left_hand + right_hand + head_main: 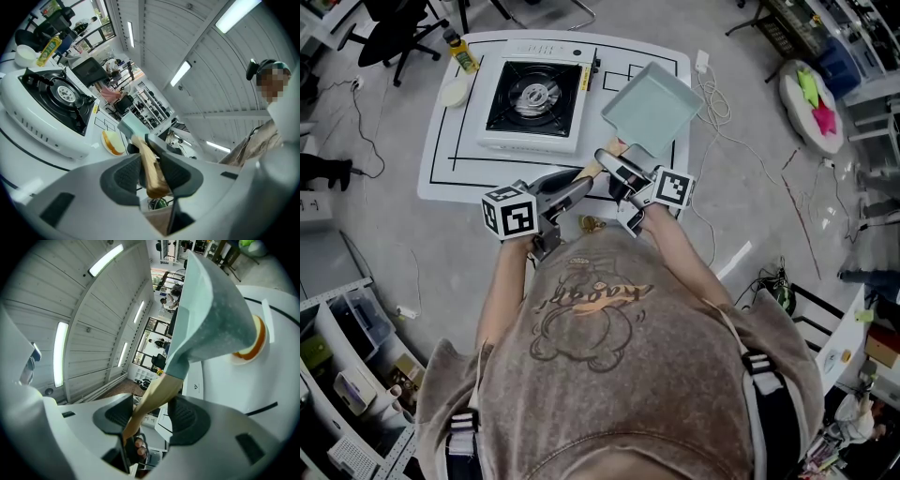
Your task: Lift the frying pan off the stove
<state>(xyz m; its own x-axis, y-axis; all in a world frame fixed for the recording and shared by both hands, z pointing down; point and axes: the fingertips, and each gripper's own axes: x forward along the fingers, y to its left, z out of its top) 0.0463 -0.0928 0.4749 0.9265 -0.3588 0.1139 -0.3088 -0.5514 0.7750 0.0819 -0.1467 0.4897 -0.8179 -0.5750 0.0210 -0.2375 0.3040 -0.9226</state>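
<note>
A square teal frying pan [652, 108] hangs tilted over the right part of the white table [441, 173], away from the gas stove [534, 98], whose burner is bare. Its wooden handle [602, 161] points toward me. My left gripper [581, 185] is shut on the handle's end, and my right gripper [617, 169] is shut on it closer to the pan. In the left gripper view the handle [151, 171] runs between the pads of the left gripper [151, 164], with the stove [56, 93] to the left. In the right gripper view the pan [211, 319] rises above the right gripper [152, 411].
A plate with an orange rim [112, 142] lies on the table under the pan. A yellow bottle [464, 54] and a white bowl [455, 91] stand at the table's far left corner. A cable [712, 94] trails off the right edge. Office chairs stand beyond the table.
</note>
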